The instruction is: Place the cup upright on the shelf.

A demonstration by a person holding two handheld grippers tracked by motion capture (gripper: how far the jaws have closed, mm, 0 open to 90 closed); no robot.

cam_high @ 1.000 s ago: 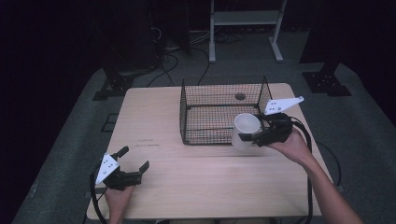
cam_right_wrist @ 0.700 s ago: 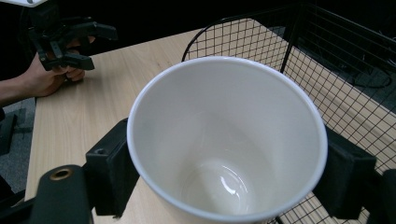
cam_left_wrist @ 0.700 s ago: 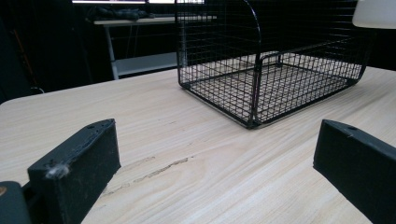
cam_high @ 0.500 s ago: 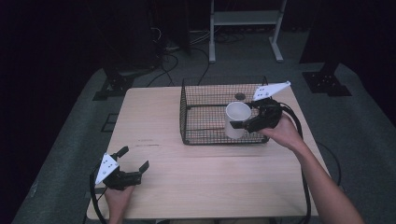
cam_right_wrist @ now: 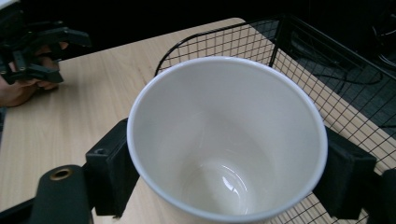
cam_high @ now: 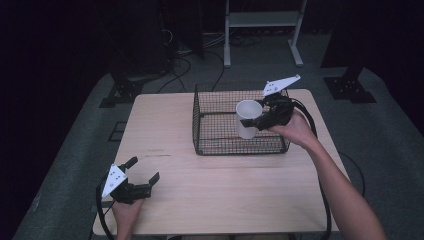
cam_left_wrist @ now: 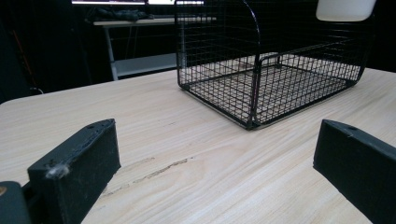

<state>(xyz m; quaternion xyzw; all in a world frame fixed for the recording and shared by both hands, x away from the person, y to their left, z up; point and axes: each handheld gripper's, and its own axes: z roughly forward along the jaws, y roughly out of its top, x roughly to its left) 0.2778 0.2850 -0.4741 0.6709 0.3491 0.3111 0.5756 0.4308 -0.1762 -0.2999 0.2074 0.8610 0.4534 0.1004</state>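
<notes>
Two grippers work at a pale wooden table (cam_high: 220, 180). Nearest, by the front left corner, the left gripper (cam_high: 145, 180) rests low over the wood in the person's left hand (cam_high: 125, 212), its jaws spread wide with nothing between them. The left gripper view looks along those jaws and shows what the high view cannot: a faint dark scuff (cam_left_wrist: 154, 170) in the grain just ahead of them, and the wire basket (cam_left_wrist: 261, 70) seen from the side, its floor bare.

Farther back, toward the table's far right part, the high view shows the basket (cam_high: 200, 125) from above, and the right gripper (cam_high: 252, 122) holding a white cup (cam_high: 247, 119) upright over the basket's right half, above its floor. The right gripper view looks straight down into the cup (cam_right_wrist: 224, 140), revealing an empty, glossy inside, with one black jaw pressed against each side of its wall. Beyond the rim, that view also catches the left gripper (cam_right_wrist: 70, 56) at the table's edge.
</notes>
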